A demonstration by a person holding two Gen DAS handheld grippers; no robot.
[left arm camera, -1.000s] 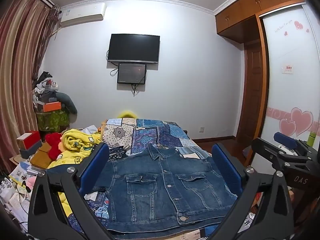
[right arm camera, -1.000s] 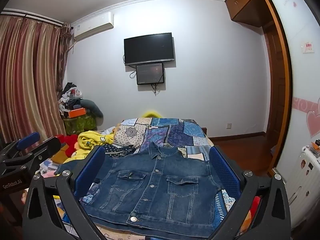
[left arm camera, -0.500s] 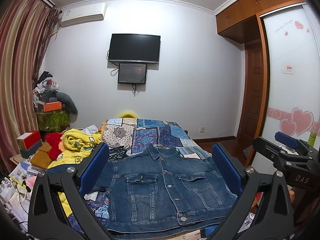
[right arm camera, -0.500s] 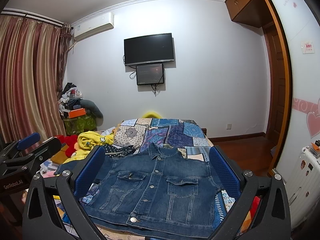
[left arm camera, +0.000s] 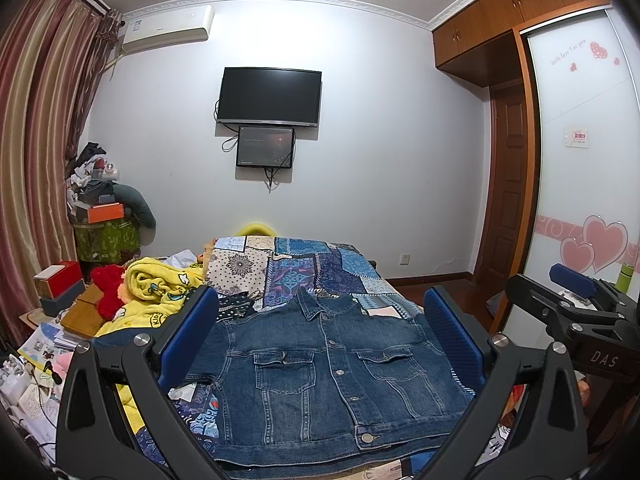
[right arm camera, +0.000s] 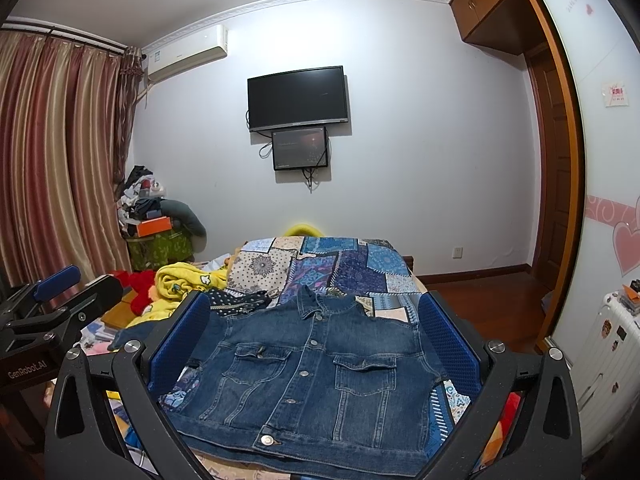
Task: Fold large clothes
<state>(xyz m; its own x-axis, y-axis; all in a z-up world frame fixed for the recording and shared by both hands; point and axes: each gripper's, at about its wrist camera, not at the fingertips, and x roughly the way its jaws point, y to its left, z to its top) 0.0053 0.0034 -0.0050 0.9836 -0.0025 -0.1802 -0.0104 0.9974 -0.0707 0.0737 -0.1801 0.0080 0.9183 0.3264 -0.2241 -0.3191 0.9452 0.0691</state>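
Note:
A blue denim jacket (left arm camera: 328, 376) lies front up and buttoned on the bed, collar toward the far wall, sleeves tucked out of sight. It also shows in the right wrist view (right arm camera: 316, 376). My left gripper (left arm camera: 320, 336) is open and empty, held above the jacket's near hem. My right gripper (right arm camera: 316, 336) is open and empty, likewise above the near hem. The right gripper's body (left arm camera: 576, 328) shows at the right of the left view; the left gripper's body (right arm camera: 48, 320) shows at the left of the right view.
The bed carries a blue patchwork cover (left arm camera: 308, 276). A yellow blanket (left arm camera: 160, 292), a red plush and boxes lie to the left. A cluttered pile (left arm camera: 100, 208) stands in the left corner. A wardrobe (left arm camera: 584, 180) and a white suitcase (right arm camera: 612, 364) are at right.

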